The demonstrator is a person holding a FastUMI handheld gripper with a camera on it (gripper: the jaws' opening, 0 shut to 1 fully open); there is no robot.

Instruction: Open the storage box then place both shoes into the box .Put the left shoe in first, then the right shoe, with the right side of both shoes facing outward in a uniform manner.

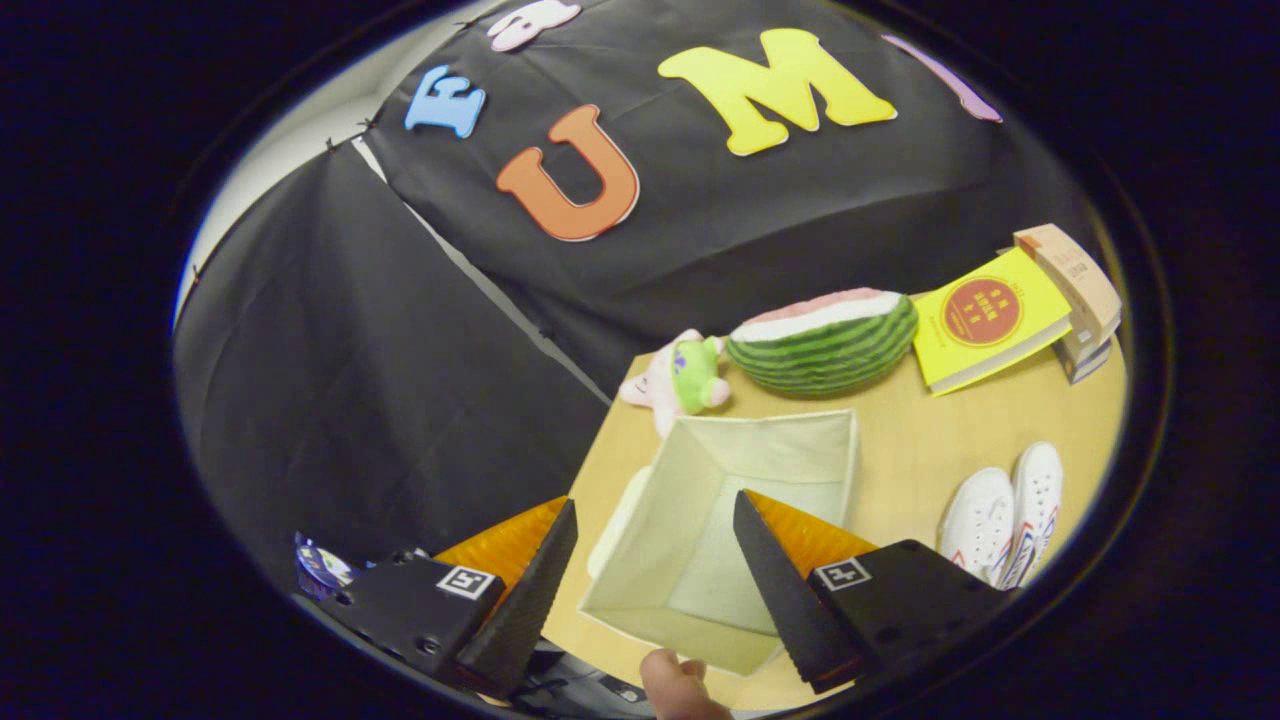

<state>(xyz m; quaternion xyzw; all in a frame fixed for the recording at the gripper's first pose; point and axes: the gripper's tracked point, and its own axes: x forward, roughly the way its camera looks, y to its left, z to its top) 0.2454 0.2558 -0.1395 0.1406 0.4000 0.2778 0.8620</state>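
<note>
Fingers [655, 520] apart over upright, open-topped box [700, 520]

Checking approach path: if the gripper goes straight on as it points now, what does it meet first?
Likely the open storage box: the gripper, fingers apart and holding nothing, points into its bare inside. Depth is unclear.

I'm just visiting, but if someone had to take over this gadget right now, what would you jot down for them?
Gripper: open, holding nothing, fingers spread above the storage box.
Box: open and empty on the table; a fingertip touches its near edge.
Shoes: white pair side by side on the table, beside the box, untouched.
Done: box opened.
Left: left shoe in first, then the right, right sides outward.
</note>
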